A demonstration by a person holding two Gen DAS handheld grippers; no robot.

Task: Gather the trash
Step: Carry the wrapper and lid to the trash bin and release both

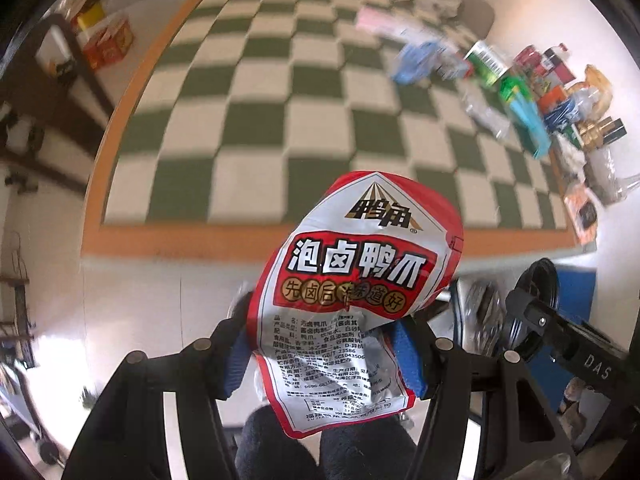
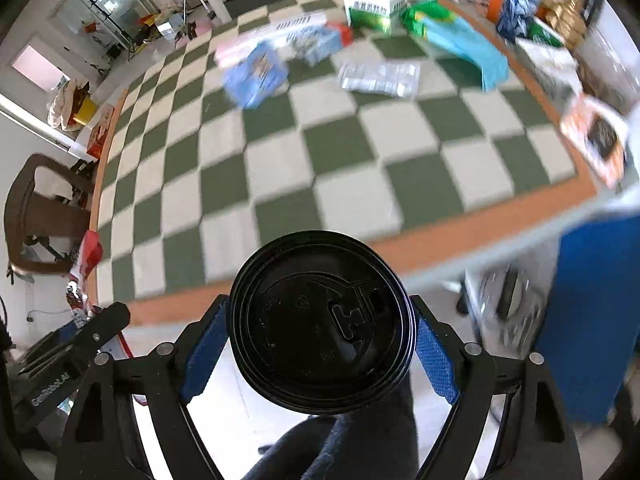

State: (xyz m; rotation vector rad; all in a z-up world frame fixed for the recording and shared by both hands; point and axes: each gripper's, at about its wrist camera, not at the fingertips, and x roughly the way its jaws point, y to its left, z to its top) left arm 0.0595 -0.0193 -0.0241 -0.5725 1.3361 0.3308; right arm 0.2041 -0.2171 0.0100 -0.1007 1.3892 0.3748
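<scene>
Left wrist view — left gripper [image 1: 320, 354] clamped on a crumpled red-and-white snack wrapper [image 1: 352, 292], blue pads pinching its lower half, carried above the near edge of the checkered mat [image 1: 256, 128]. Long axis runs along the fingers, logo end pointing away from the camera, slightly right. Right wrist view — right gripper [image 2: 320, 350] closed wide on a black-lidded cup [image 2: 320, 322], lid facing the camera, so its axis probably lies along the fingers; the body is hidden. Handling, as judged: keep both grips firm while travelling, hold the cup steady against leftover liquid, release only once over a bin — possibly the blue container [image 2: 592, 312], blurred.
</scene>
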